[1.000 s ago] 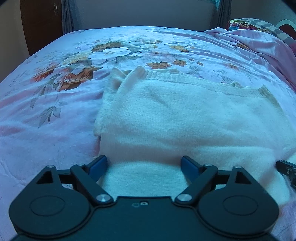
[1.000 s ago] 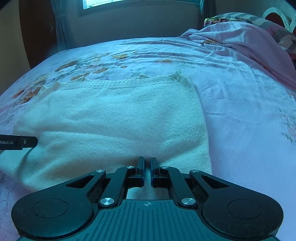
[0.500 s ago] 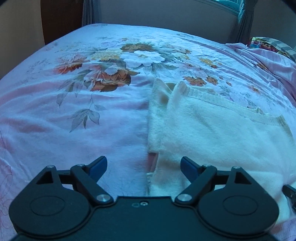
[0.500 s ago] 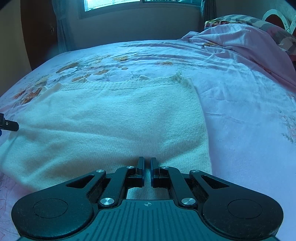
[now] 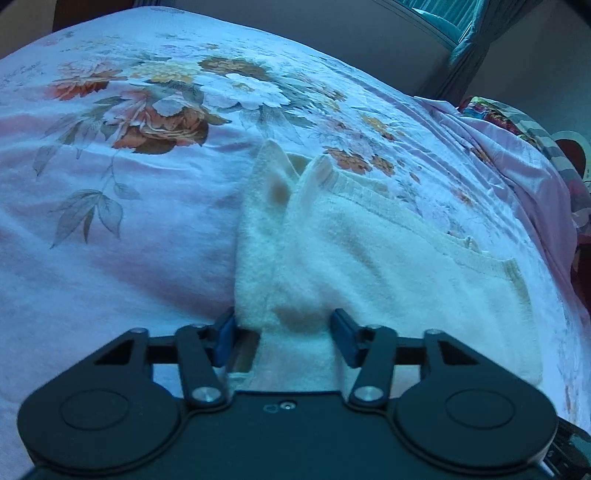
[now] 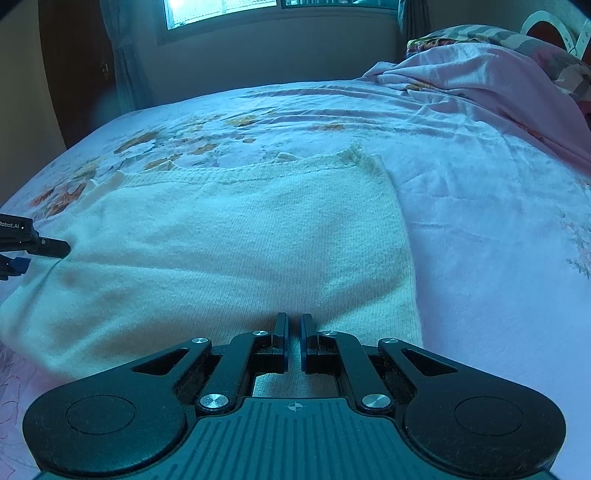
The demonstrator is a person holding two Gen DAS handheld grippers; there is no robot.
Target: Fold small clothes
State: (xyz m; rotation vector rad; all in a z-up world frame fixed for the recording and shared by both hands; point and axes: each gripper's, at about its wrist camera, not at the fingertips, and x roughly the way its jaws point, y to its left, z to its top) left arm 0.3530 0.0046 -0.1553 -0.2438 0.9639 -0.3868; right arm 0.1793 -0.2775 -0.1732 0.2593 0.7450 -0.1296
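Observation:
A cream knitted sweater [image 6: 236, 240] lies folded on the floral bedsheet [image 6: 498, 258]. In the left wrist view the sweater [image 5: 369, 266] shows its left edge, with a folded sleeve beside it. My left gripper [image 5: 284, 338] is open, its blue pads astride the sweater's near left corner. My right gripper [image 6: 293, 341] is shut on the sweater's near hem, right of the middle. The left gripper's fingertips [image 6: 48, 248] show at the left edge of the right wrist view, touching the sweater.
A crumpled pink blanket [image 6: 480, 85] and patterned pillows [image 5: 517, 122] lie at the bed's far right. A window [image 6: 221, 9] and curtains stand behind the bed. A dark wooden door [image 6: 74, 55] is at the far left.
My left gripper has moved left to the sweater's left edge, dropped low, and its jaws have narrowed around the corner. My right gripper has stayed shut on the hem.

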